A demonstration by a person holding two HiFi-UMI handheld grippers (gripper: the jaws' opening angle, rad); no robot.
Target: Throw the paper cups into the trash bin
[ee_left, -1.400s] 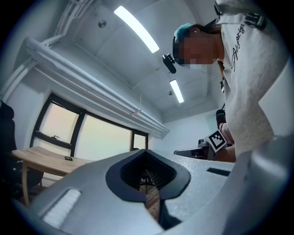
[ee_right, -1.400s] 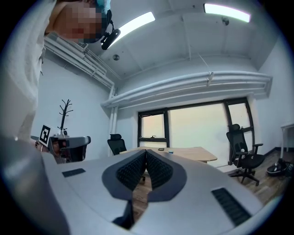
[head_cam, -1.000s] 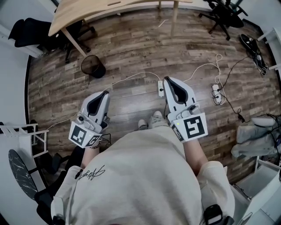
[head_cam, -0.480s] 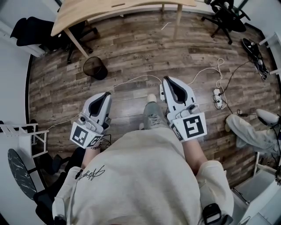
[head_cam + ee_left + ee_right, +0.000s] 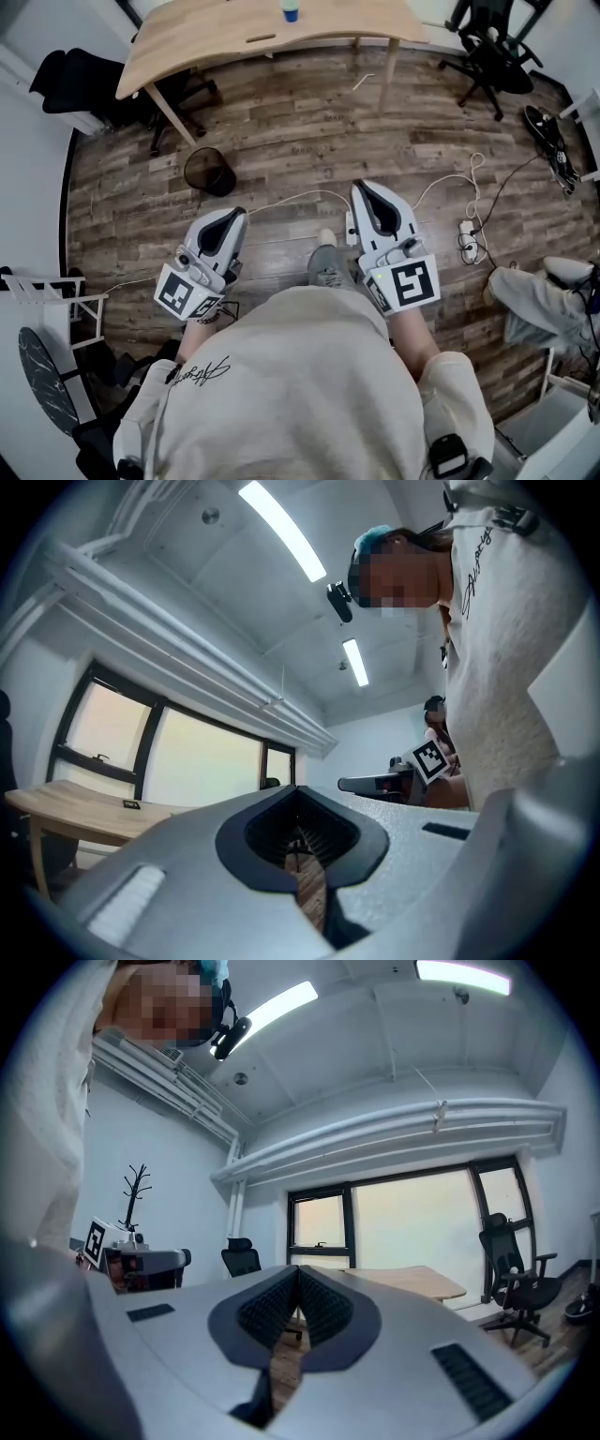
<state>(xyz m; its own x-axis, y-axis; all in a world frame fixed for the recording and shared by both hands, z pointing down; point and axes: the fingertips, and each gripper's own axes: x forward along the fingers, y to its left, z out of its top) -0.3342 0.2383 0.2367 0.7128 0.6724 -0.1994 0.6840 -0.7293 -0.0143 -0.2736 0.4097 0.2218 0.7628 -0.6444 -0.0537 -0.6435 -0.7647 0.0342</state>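
Two empty grippers, left gripper (image 5: 232,216) and right gripper (image 5: 367,187), fingers (image 5: 323,1309) closed (cursive shirt print (image 5: 197,372) illegible).

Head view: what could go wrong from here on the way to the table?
The white cable lies across the floor just ahead of the foot, so a step could catch on it and cause a trip. The bin stands close to a table leg; a throw from this side might hit the leg, or a careless approach might knock the bin over.
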